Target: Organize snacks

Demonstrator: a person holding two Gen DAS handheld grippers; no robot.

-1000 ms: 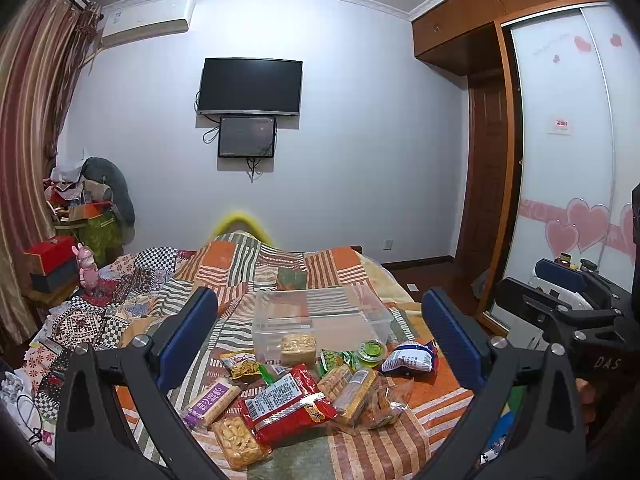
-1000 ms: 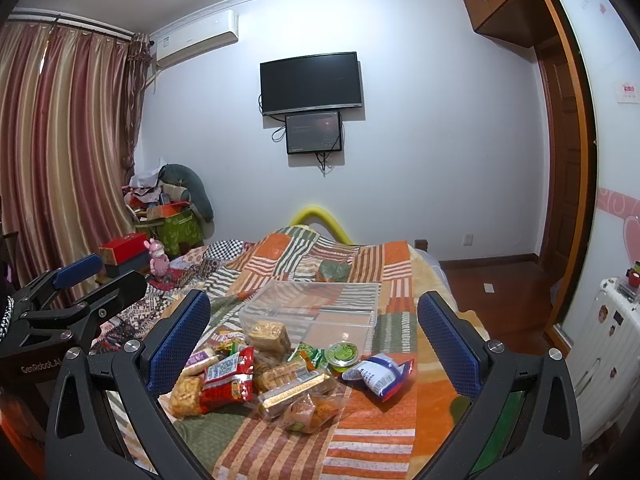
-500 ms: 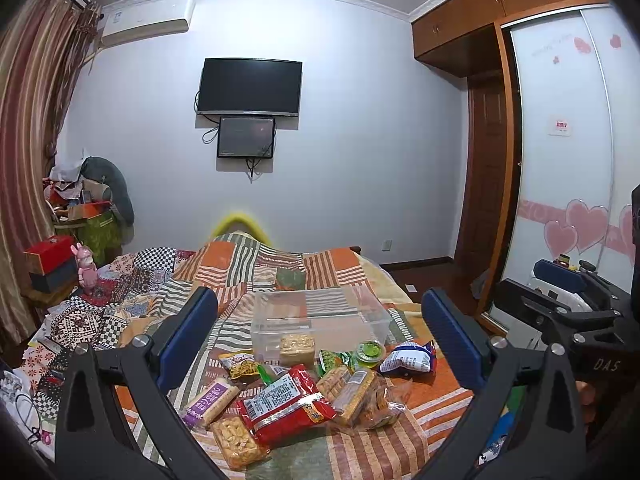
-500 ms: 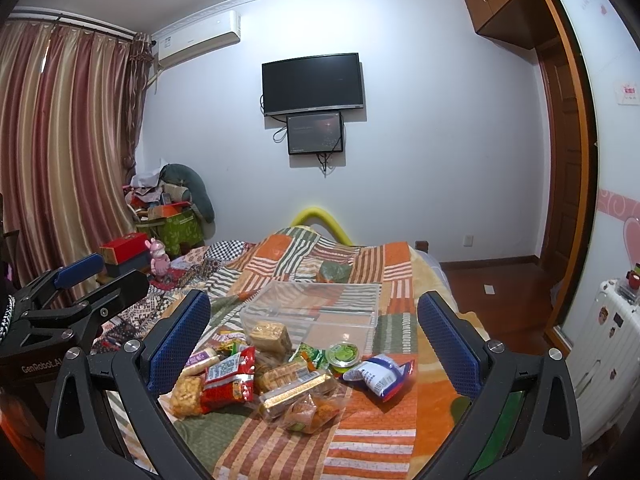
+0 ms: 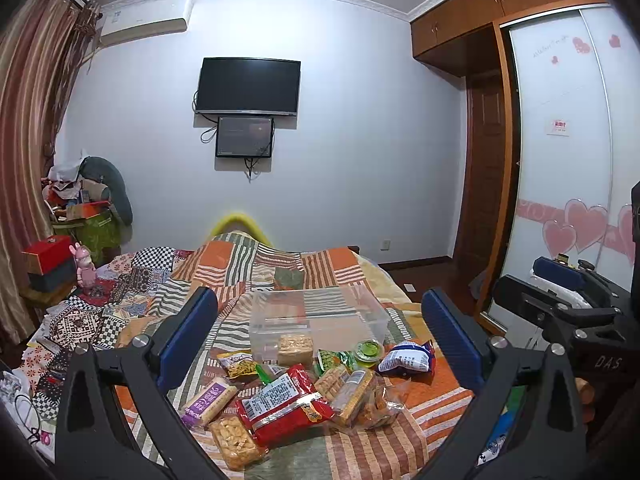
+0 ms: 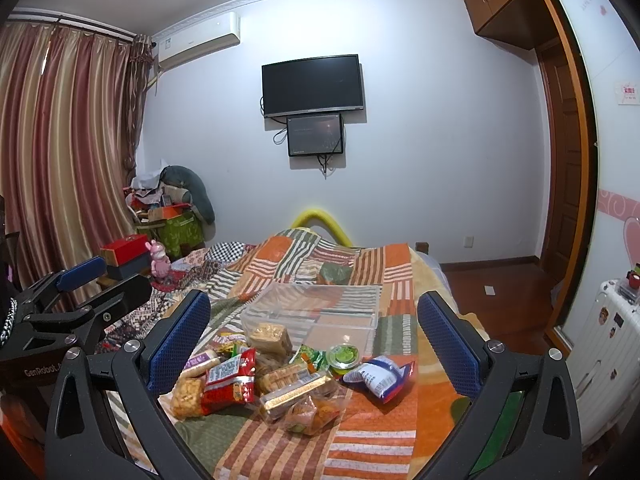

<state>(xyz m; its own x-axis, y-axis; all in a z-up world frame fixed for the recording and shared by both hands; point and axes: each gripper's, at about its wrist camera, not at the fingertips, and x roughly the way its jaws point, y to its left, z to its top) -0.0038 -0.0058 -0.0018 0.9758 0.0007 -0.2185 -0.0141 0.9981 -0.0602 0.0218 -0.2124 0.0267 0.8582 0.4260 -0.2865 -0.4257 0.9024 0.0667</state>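
Observation:
A heap of snack packets lies on the striped quilt (image 5: pixel 384 444) of a bed. It holds a red packet (image 5: pixel 282 402), a purple bar (image 5: pixel 210 396), a blue-and-white bag (image 5: pixel 406 358) and a green cup (image 5: pixel 369 349). Behind them stands a clear plastic box (image 5: pixel 316 316) with a biscuit block (image 5: pixel 295 346) against its front wall. My left gripper (image 5: pixel 320 332) is open and empty, held above the near end of the heap. My right gripper (image 6: pixel 314 336) is open and empty too, beside it. The red packet (image 6: pixel 229 378), the blue bag (image 6: pixel 378 374) and the box (image 6: pixel 316 310) show in the right wrist view.
A pink toy (image 5: pixel 85 266) and red boxes (image 5: pixel 46 254) stand at the bed's left side by the curtain (image 6: pixel 60 160). A white suitcase (image 6: pixel 604 344) and a wardrobe (image 5: pixel 560 160) are on the right. The other gripper shows at the edge of each view.

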